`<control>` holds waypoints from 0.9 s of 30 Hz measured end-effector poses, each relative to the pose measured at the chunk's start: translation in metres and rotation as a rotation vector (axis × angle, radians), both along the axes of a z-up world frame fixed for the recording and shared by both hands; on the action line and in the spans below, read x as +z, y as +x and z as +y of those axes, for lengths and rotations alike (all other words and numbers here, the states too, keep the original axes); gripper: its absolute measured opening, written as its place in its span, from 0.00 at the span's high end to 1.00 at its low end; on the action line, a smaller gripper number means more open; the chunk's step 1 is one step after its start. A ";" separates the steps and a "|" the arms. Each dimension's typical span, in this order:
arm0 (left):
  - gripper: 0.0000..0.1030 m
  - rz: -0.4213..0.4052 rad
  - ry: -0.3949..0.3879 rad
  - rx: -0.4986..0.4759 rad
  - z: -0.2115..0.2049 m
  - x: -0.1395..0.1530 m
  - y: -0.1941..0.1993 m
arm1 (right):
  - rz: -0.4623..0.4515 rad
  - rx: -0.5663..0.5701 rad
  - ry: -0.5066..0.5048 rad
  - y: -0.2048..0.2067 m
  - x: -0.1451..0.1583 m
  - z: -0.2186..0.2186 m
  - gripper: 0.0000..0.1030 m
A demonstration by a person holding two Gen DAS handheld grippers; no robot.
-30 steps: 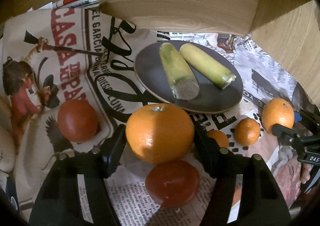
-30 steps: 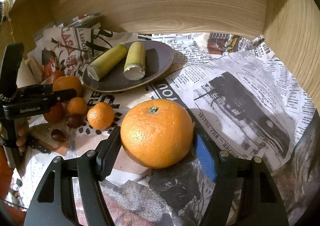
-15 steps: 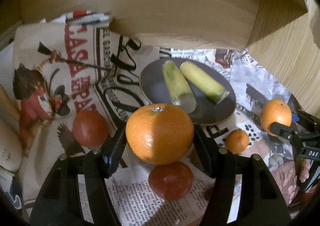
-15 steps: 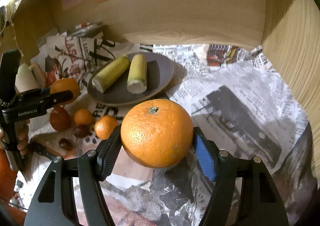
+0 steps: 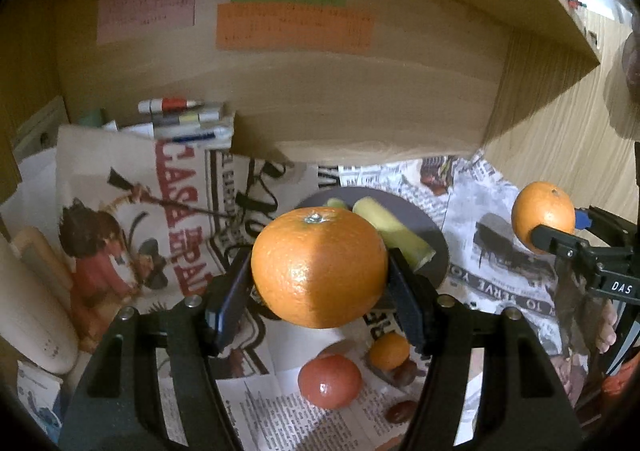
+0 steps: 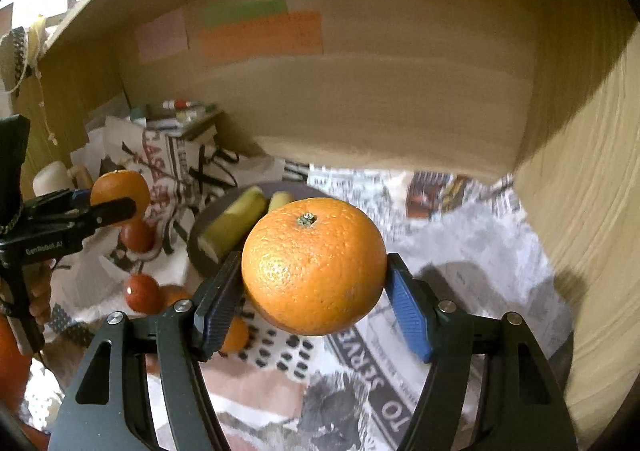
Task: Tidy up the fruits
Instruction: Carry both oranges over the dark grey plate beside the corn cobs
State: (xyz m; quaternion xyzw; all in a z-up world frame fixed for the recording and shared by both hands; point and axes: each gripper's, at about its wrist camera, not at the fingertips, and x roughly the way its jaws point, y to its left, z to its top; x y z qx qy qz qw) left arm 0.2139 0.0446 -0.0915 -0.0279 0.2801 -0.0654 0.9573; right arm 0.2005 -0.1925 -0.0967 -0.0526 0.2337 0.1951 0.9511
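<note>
My left gripper (image 5: 319, 287) is shut on a large orange (image 5: 319, 268) and holds it in the air above the newspaper. My right gripper (image 6: 314, 287) is shut on a second large orange (image 6: 314, 266), also held in the air. Each gripper shows in the other's view: the right orange (image 5: 542, 216) at the right, the left orange (image 6: 119, 190) at the left. A dark plate (image 5: 434, 247) with two pale green-yellow pieces (image 5: 394, 229) lies behind. A red fruit (image 5: 330, 381) and a small orange (image 5: 389, 351) lie below.
Newspaper (image 5: 168, 203) covers the surface. A wooden shelf back (image 5: 320, 91) with coloured notes and a wooden side wall (image 6: 592, 211) close in the space. Markers (image 5: 180, 115) lie at the back left. Two red fruits (image 6: 142, 293) and small dark fruits (image 5: 402, 411) lie on the paper.
Both grippers have risen with their oranges, from near the newspaper to well above it. The plate and loose fruits now sit lower and farther in both views.
</note>
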 end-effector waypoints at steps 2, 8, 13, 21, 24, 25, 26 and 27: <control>0.36 -0.015 0.003 0.004 0.000 0.006 0.000 | -0.013 0.005 0.006 0.002 0.007 0.000 0.36; 0.36 -0.049 0.008 0.011 -0.002 0.021 0.004 | -0.053 0.015 0.014 0.012 0.025 0.004 0.35; 0.36 -0.056 0.016 0.013 -0.005 0.026 0.012 | -0.083 0.027 0.014 0.024 0.037 0.011 0.35; 0.36 -0.023 0.004 0.024 -0.004 0.025 0.043 | -0.091 0.044 0.003 0.054 0.045 0.026 0.36; 0.36 -0.006 0.010 0.035 -0.004 0.021 0.056 | -0.085 0.046 -0.005 0.066 0.045 0.030 0.36; 0.36 0.004 0.007 0.038 -0.003 0.020 0.062 | -0.082 0.046 -0.008 0.069 0.045 0.031 0.36; 0.36 0.012 0.004 0.040 -0.002 0.018 0.066 | -0.080 0.047 -0.012 0.073 0.044 0.032 0.36; 0.36 0.020 0.002 0.043 -0.001 0.016 0.070 | -0.078 0.048 -0.016 0.076 0.043 0.034 0.35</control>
